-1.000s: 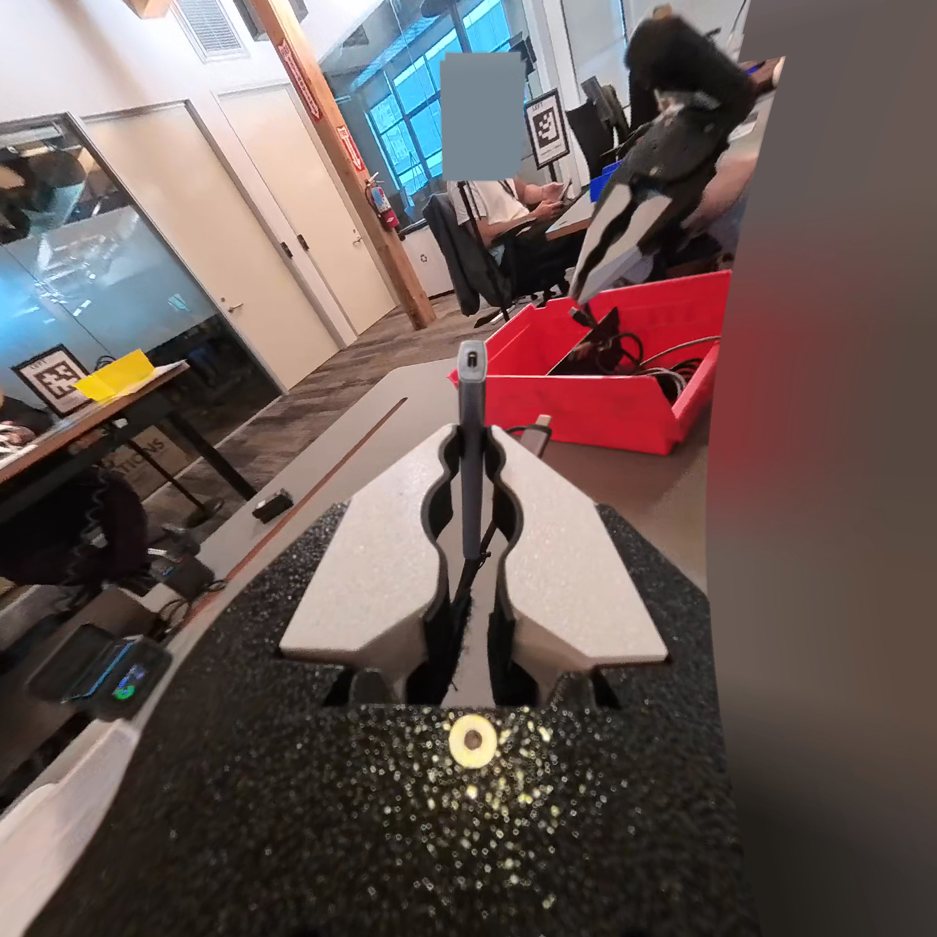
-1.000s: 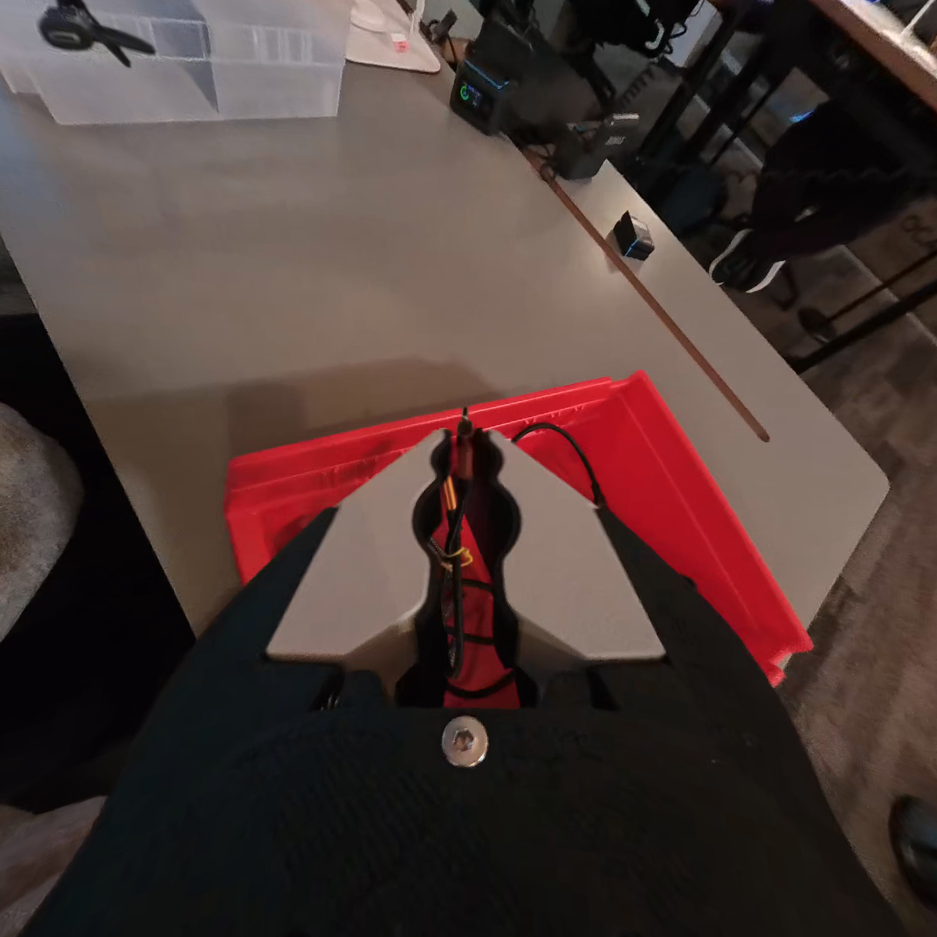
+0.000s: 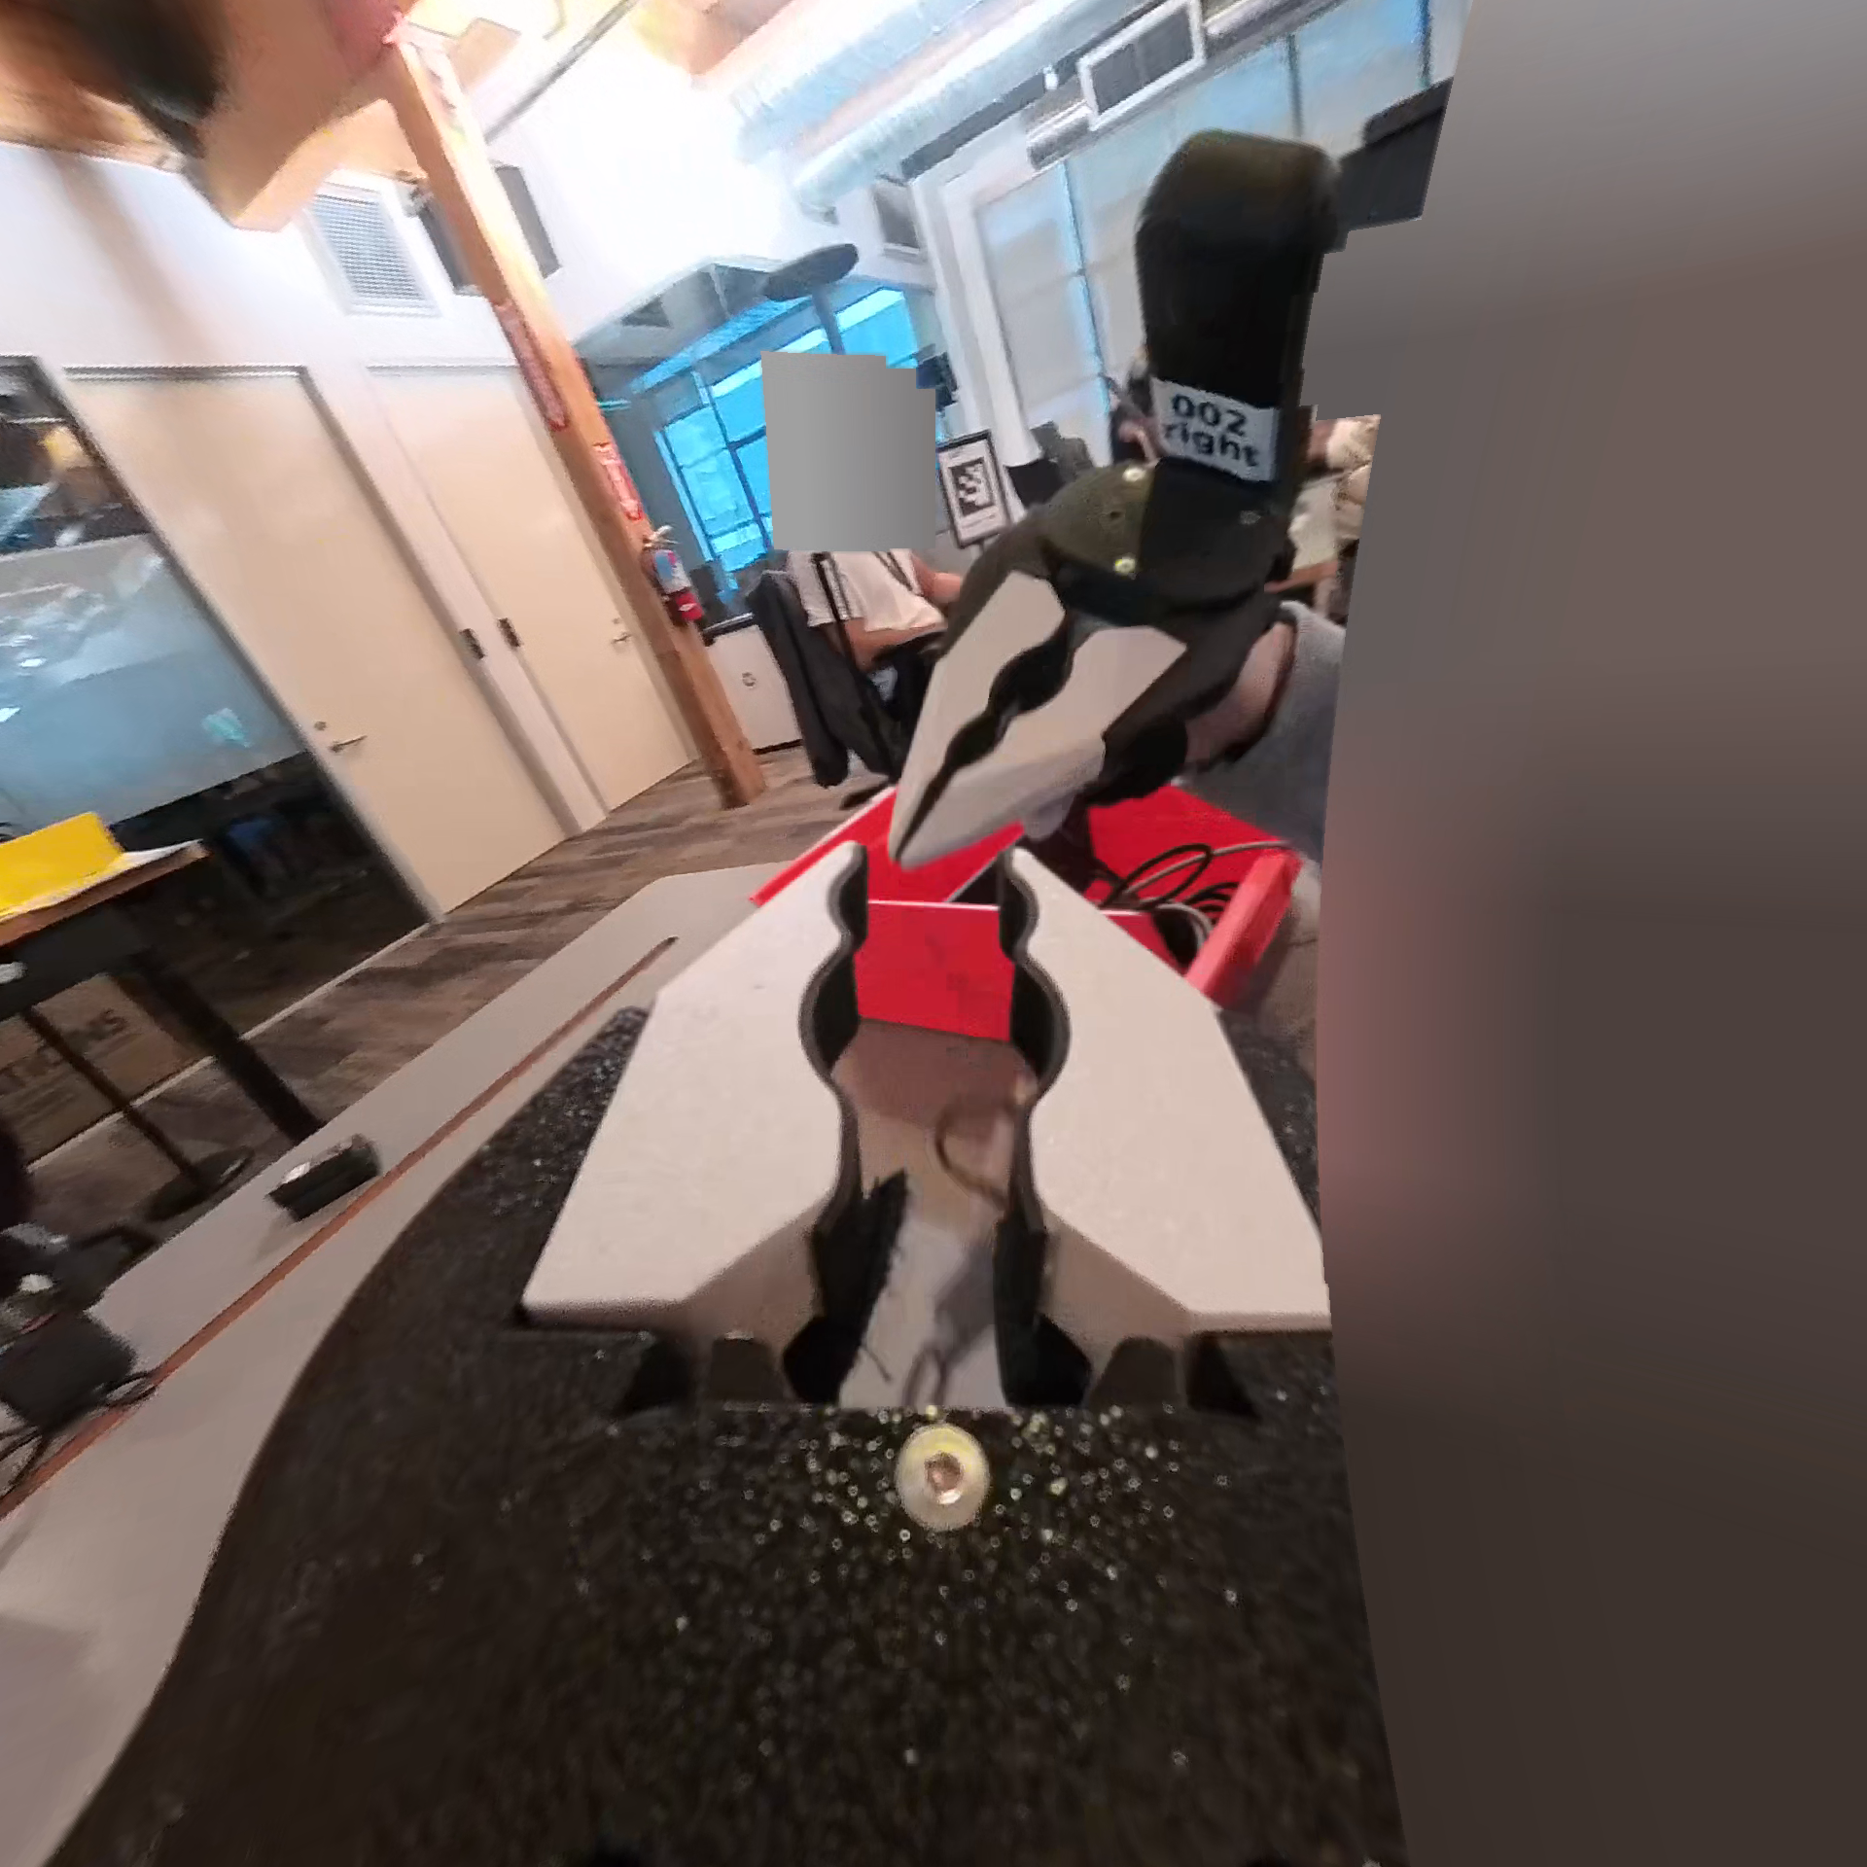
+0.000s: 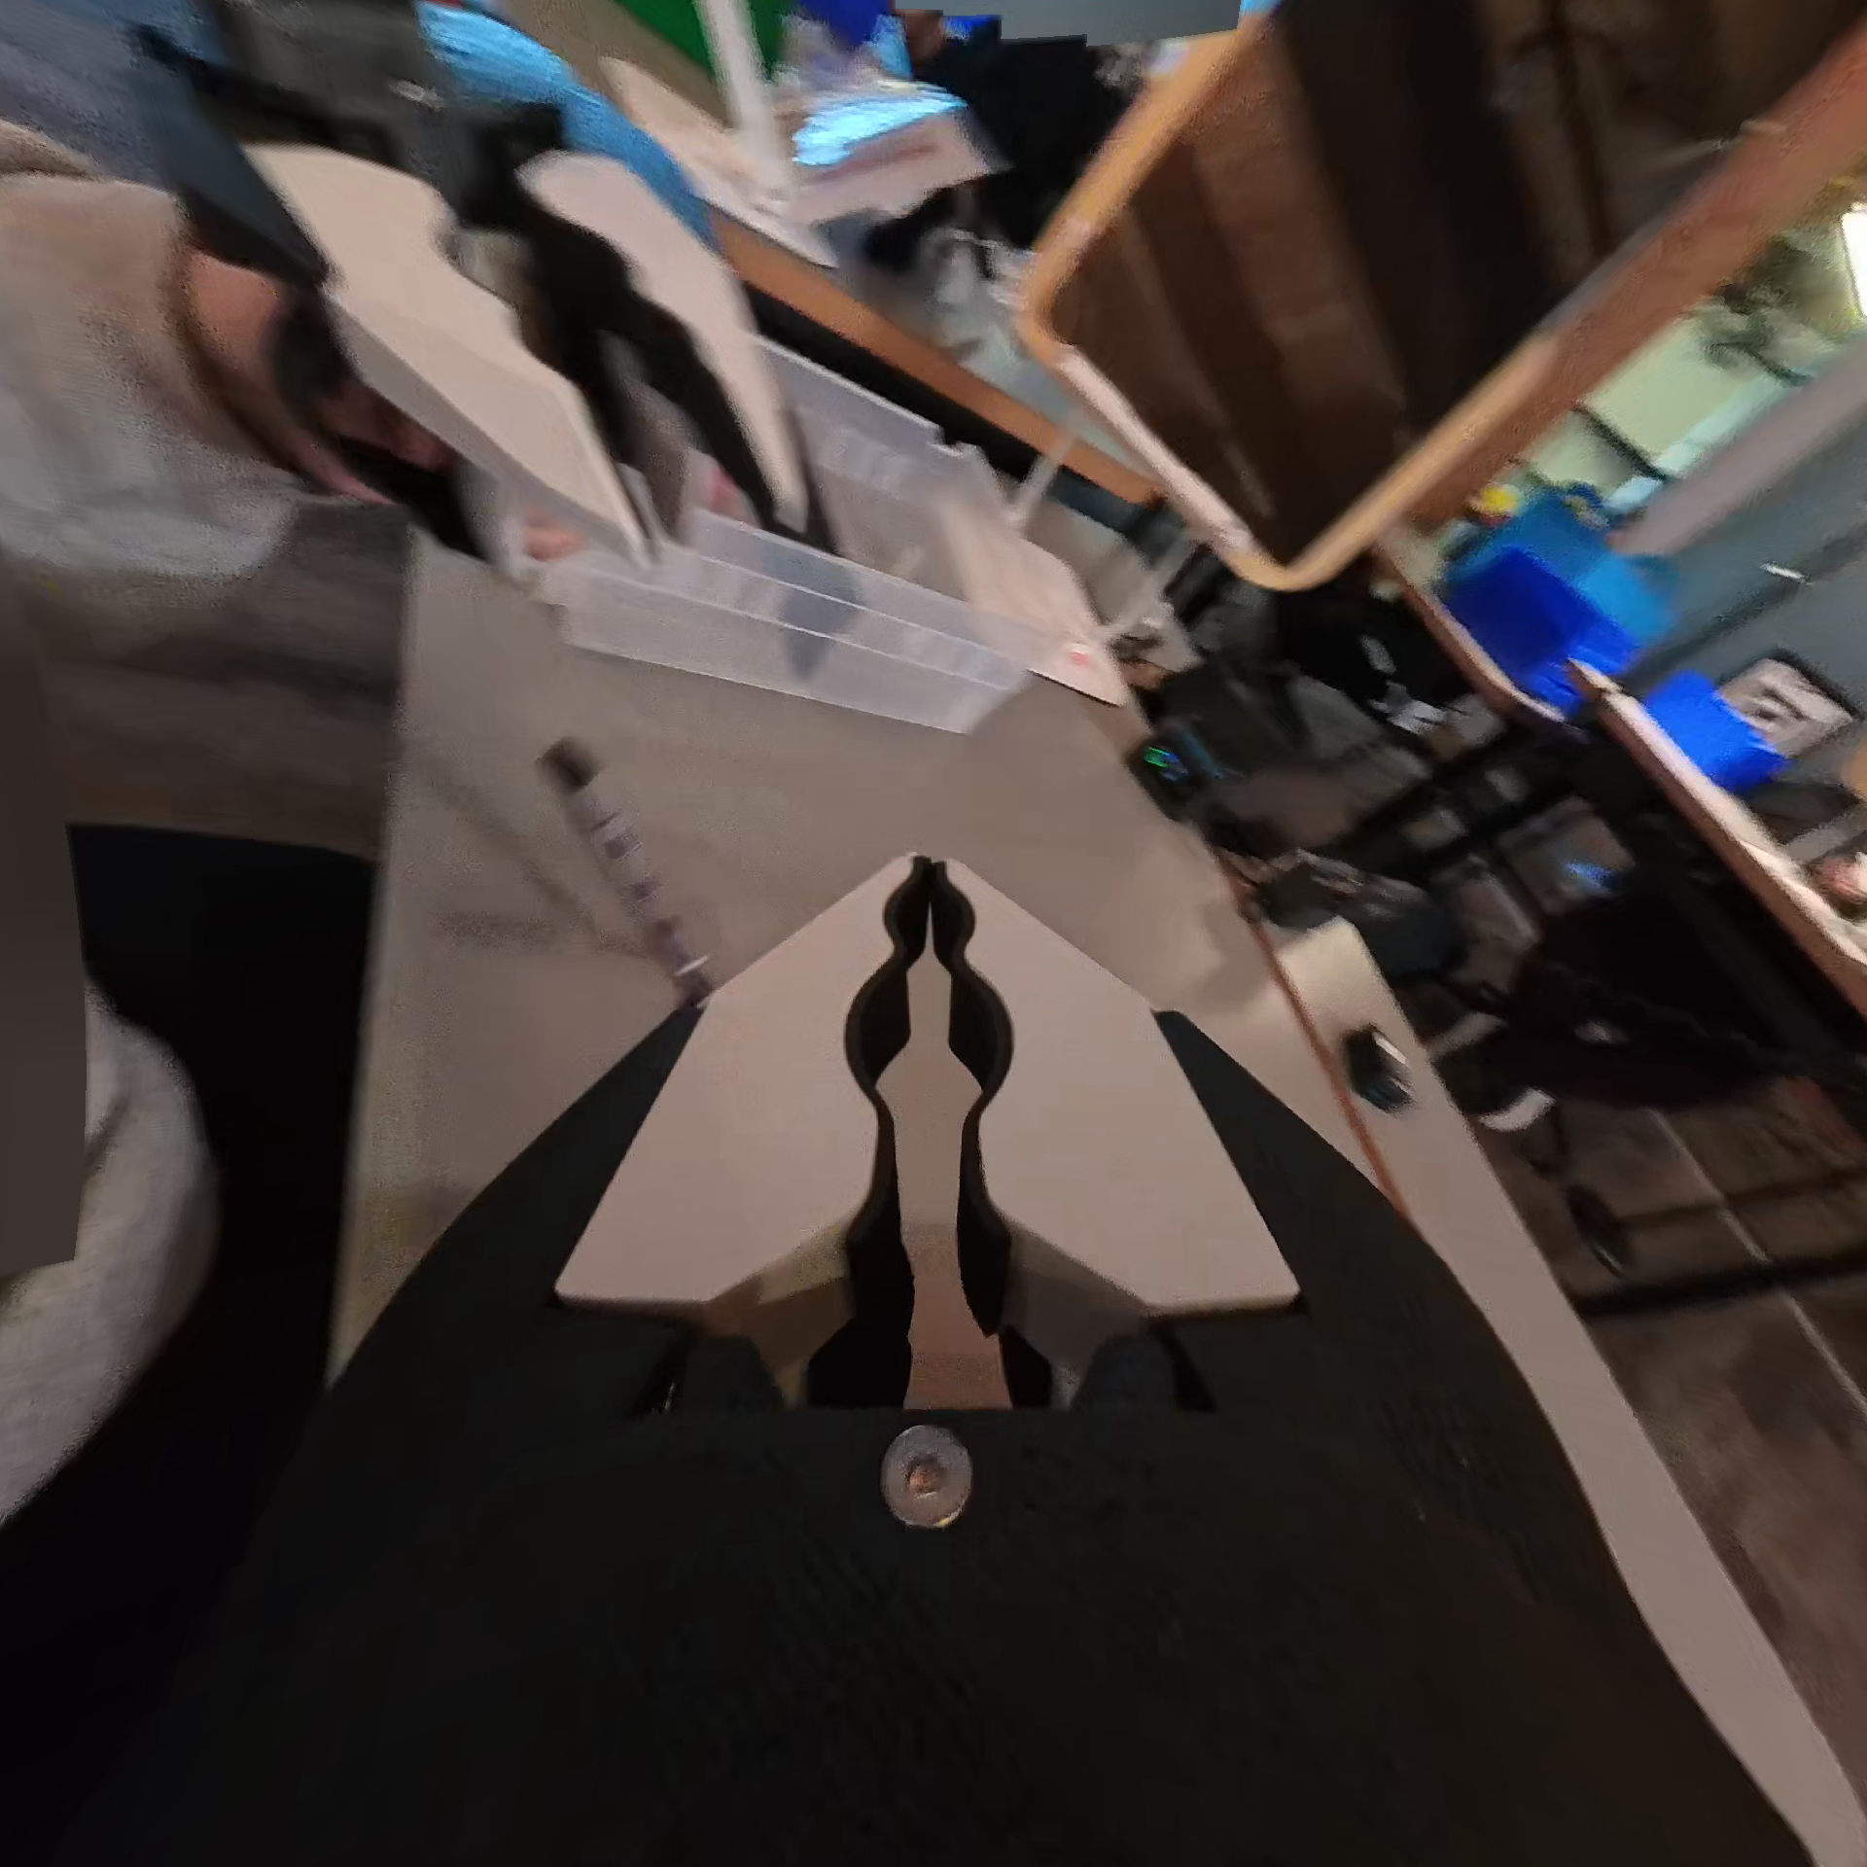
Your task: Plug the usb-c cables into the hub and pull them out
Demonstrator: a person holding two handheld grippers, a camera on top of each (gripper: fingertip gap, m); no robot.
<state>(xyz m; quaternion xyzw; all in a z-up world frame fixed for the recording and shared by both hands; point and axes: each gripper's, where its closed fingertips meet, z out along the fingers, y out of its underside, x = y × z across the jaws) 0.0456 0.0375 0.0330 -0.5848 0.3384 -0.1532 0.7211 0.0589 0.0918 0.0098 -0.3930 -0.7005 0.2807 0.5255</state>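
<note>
**Both wrist views, grippers unloaded.** Your left gripper (image 3: 935, 869) has its 2 fingers standing apart with nothing between them. Your right gripper (image 4: 924, 871) has its jaws together, tips touching, and it grips nothing.

**(a) Left wrist view.** The red bin (image 3: 935, 975) lies at 12 o'clock, just beyond the fingertips, on the grey table (image 3: 505, 1051). The black usb-c cables (image 3: 1172, 889) are coiled inside it toward 1 o'clock. The right gripper hangs over the bin's near rim, tips pointing down. A thin loop shows low between the left fingers, too blurred to name.

**(b) Right wrist view, motion-blurred.** The slim dark hub (image 4: 616, 859) lies flat on the table at 10 o'clock from the closed tips. Its long axis runs from 11 o'clock to 5 o'clock, and its near end is just beside the left finger. The left gripper shows at 11 o'clock, above a clear plastic box (image 4: 808, 636).

**Reading.** No cable is plugged in or held. The hub lies off to the side of the right jaws and askew to them, while the cables lie dead ahead of the left jaws. The right gripper appears nearer the hub; it must open its jaws and turn across that long axis to take it.
</note>
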